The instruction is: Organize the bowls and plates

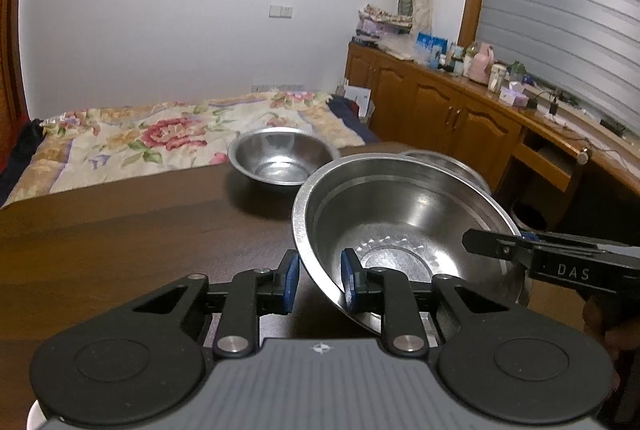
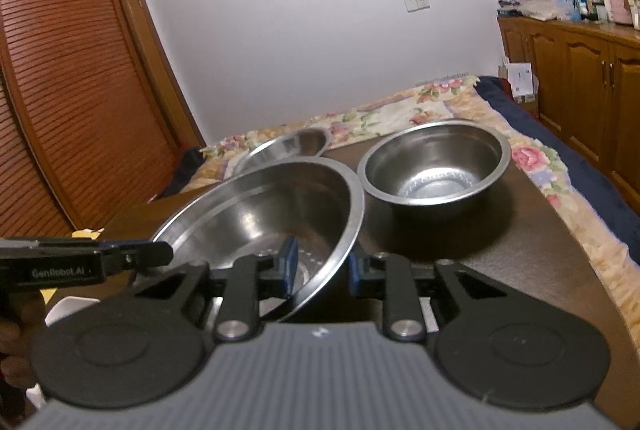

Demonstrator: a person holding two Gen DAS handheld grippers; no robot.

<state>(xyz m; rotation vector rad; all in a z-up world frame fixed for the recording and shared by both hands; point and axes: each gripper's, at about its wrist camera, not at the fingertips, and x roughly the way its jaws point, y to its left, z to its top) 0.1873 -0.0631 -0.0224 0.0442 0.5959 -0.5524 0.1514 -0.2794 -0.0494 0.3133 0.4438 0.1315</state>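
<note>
Early stage, nothing stacked yet.

Big steel bowl point(image 1: 404, 230), centre-right in left wrist view, tilted, held at rim from both sides. Left gripper point(image 1: 318, 280) clamped on near-left rim, one pad inside, one outside. Right gripper point(image 2: 322, 268) likewise pinched on opposite rim, lower centre of right wrist view.

Deep bowl point(image 2: 434, 166) upright on brown table point(image 2: 520, 230), right of centre, apart from big one. Shallow bowl point(image 1: 282, 158) upright further back, upper centre.

Left to do: nest all three, prob. No plates visible.

Tilted steel bowl point(image 1: 404, 222) nearest, two upright steel bowls point(image 2: 434, 166) behind, on table point(image 1: 120, 242)
</note>
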